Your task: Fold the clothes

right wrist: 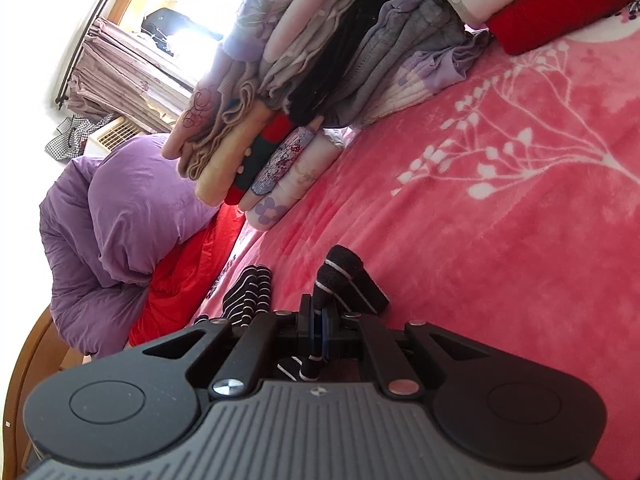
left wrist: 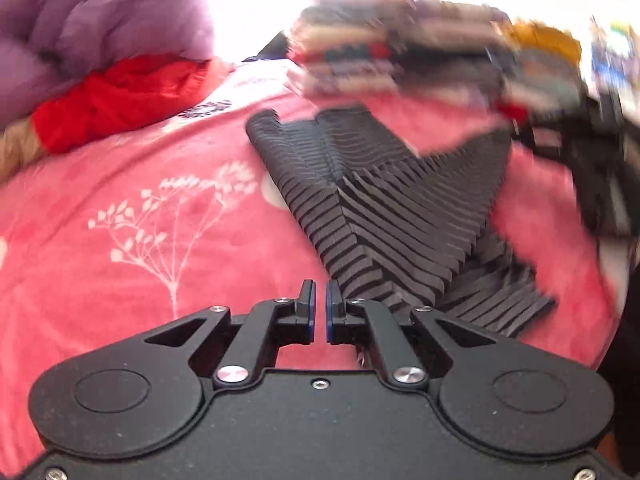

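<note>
A black garment with thin white stripes point(left wrist: 384, 208) lies spread and creased on the pink floral bedspread point(left wrist: 140, 240). My left gripper point(left wrist: 320, 300) hovers at the garment's near left edge, its blue-edged pads closed together with no cloth visible between them. In the right wrist view, my right gripper point(right wrist: 320, 316) is shut on a bunched fold of the same striped garment point(right wrist: 344, 272), which sticks up past the fingertips and hangs below the pads. Another part of the garment point(right wrist: 250, 292) lies to the left of that gripper.
A tall stack of folded clothes point(right wrist: 280, 100) stands on the bed, blurred in the left wrist view point(left wrist: 400, 52). A purple duvet point(right wrist: 120, 220) sits on red fabric point(right wrist: 180, 276). A red folded item point(right wrist: 560, 12) lies further off. The wooden bed frame point(right wrist: 28, 352) shows beside the duvet.
</note>
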The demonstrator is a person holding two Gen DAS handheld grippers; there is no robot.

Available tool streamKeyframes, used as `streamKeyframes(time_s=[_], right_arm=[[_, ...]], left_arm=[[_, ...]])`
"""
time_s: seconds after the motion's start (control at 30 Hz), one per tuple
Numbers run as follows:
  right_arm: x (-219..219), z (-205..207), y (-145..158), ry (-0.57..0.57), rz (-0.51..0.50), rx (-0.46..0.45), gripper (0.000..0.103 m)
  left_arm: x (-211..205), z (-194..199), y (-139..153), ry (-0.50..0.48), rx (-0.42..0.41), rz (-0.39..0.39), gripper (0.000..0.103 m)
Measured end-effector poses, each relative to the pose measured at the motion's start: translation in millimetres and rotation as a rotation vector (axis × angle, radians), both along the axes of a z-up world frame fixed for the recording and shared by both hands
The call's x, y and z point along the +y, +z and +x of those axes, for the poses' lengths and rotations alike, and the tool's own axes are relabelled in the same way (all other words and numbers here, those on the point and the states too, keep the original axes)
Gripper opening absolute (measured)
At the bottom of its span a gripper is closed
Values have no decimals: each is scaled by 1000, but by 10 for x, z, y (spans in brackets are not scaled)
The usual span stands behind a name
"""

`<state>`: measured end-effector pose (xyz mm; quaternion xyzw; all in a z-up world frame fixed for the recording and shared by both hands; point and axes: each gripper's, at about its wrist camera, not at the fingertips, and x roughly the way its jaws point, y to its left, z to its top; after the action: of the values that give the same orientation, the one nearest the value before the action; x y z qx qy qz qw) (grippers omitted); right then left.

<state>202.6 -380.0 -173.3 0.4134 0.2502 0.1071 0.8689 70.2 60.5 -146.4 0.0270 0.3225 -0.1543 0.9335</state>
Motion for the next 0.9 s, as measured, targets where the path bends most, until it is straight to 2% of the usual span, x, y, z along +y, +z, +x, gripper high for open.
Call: streamKeyframes(time_s=[0.07, 0.17, 0.23, 0.27, 0.3, 0.4, 0.5, 0.57, 0.67, 0.73, 0.8, 0.83, 0.9], right_arm=[[-14, -24, 10, 3, -3, -2, 6], [-27, -56, 10, 8, -3, 0, 6], [-26, -74, 9, 12, -4, 3, 6], [-23, -82, 11, 13, -5, 4, 6], [-18, -91, 16, 16, -7, 4, 6], [-4, -133, 25, 26, -9, 9, 6], [18, -179, 45, 39, -16, 9, 6], [34, -195, 59, 44, -24, 7, 6], [30, -206, 47, 42, -34, 17, 6], [-1, -205, 39, 31, -26, 21, 6], [-27, -203, 37, 24, -21, 21, 6], [-33, -201, 37, 24, -21, 21, 6], [-35, -208, 47, 26, -20, 18, 6]], left_arm=[[-13, 31, 23, -1, 0, -59, 1], [-160, 94, -47, -36, 20, -62, 1], [-323, 161, -220, -84, 132, 8, 2], [-403, 182, -307, -94, 148, 80, 2], [-435, 185, -297, -92, 124, 110, 2], [-392, 305, -32, -87, 49, 42, 3], [-391, 633, 94, -49, -11, 70, 3], [-372, 879, 121, -33, -20, 26, 3], [-409, 1241, 1, -19, -11, 28, 3], [-417, 1447, -286, -53, 107, 45, 3], [-389, 1460, -330, -68, 83, 32, 3], [-361, 1483, -279, -65, 76, 16, 5], [-320, 1566, -159, -44, 15, 10, 5]])
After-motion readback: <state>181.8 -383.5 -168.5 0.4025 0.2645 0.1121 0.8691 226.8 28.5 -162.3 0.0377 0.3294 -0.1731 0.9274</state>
